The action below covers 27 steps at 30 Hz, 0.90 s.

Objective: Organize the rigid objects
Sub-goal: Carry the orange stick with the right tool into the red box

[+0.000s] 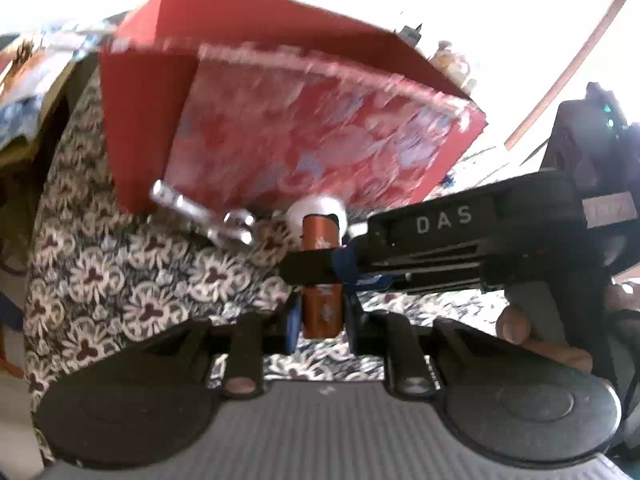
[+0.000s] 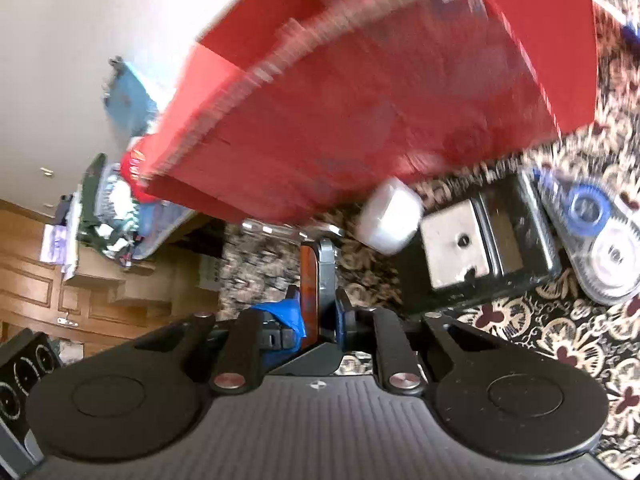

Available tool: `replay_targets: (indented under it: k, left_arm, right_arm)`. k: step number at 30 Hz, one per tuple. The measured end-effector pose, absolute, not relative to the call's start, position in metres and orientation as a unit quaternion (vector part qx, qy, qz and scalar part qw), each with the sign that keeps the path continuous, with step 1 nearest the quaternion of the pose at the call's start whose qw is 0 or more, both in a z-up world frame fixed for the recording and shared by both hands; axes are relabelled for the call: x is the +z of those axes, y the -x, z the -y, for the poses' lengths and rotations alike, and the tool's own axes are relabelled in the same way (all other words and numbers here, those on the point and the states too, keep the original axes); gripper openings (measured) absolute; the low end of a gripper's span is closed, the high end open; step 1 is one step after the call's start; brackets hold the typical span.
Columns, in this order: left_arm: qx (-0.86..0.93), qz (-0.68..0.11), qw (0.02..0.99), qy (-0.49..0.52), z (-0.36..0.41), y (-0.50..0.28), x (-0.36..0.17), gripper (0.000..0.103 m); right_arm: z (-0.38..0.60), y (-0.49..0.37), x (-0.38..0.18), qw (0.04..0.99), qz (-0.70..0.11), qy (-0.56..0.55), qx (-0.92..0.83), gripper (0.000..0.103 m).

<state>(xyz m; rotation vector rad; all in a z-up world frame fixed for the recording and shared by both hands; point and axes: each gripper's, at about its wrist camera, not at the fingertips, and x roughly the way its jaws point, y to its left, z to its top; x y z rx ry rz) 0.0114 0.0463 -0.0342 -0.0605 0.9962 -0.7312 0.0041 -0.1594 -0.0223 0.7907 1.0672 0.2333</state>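
A slim orange metal case [image 1: 322,312] with a grey side stands upright between the blue pads of my left gripper [image 1: 320,318], which is shut on its lower part. My right gripper [image 1: 316,268] reaches in from the right and is clamped across the same case higher up. In the right wrist view the case [image 2: 309,276] sits between my right gripper's [image 2: 319,300] fingers, with a blue-taped finger of my left gripper [image 2: 282,318] beside it. An open red box [image 1: 280,120] with patterned lining lies tilted just behind, blurred.
A silver metal tool [image 1: 200,212] and a white rounded case [image 2: 390,216] lie on the floral cloth [image 1: 120,272] by the box. A black metal device [image 2: 484,240] and a clear tape dispenser [image 2: 600,232] lie at the right. A person's fingers [image 1: 516,324] hold the right gripper.
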Motion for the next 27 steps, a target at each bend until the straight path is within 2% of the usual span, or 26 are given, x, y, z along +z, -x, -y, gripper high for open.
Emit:
replay_targets:
  k: [7,15,20,27]
  left_arm:
    - [-0.372,-0.400,0.837,0.033,-0.042,-0.006,0.031,0.018]
    - [-0.368,-0.324,0.871,0.017,-0.021,-0.052,0.087,0.018]
    - [-0.344,-0.338,0.876,0.014,-0.007,-0.097,0.081,0.019]
    - [-0.292,-0.392,0.872,0.000,-0.001,-0.134,0.035,0.019]
  right_arm:
    - [0.174,0.001,0.042,0.829,-0.423,-0.339,0.140,0.000]
    - [0.173,-0.056,0.086,0.879,-0.359,-0.274,0.155,0.000]
    - [0.167,-0.101,0.072,0.881,-0.379,-0.243,0.147,0.000]
    - [0.156,-0.144,0.030,0.858,-0.437,-0.222,0.154,0.000]
